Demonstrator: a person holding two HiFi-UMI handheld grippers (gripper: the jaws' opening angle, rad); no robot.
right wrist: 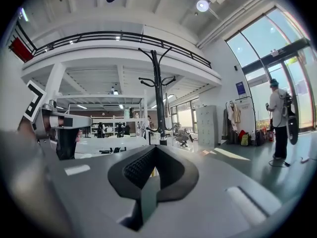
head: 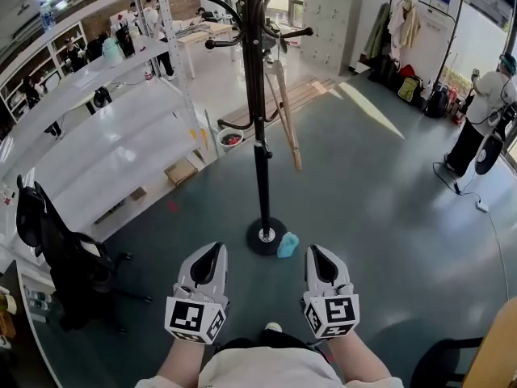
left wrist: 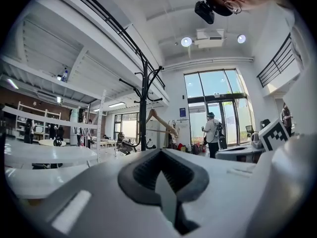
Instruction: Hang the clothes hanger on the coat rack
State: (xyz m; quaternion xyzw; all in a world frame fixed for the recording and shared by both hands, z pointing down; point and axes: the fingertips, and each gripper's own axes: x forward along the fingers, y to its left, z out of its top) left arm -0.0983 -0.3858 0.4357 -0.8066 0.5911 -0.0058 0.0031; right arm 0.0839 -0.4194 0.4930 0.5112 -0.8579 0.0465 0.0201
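Note:
A black coat rack (head: pixel 257 95) stands on a round base straight ahead of me on the grey floor. A wooden clothes hanger (head: pixel 287 111) hangs from one of its arms and slants down to the right of the pole. The left gripper view shows the same hanger (left wrist: pixel 159 121) beside the rack (left wrist: pixel 143 108). My left gripper (head: pixel 212 255) and right gripper (head: pixel 321 257) are held low and side by side, well short of the rack. Both are shut with nothing in them. The right gripper view has the rack (right wrist: pixel 157 98) dead ahead.
White shelving (head: pixel 105 136) runs along the left. A black office chair (head: pixel 56 257) is at the near left. A light blue object (head: pixel 287 245) lies by the rack's base. A person (head: pixel 485 120) stands far right, a garment rail (head: pixel 404 23) stands at the back, and a yellow seat (head: pixel 494 354) is near right.

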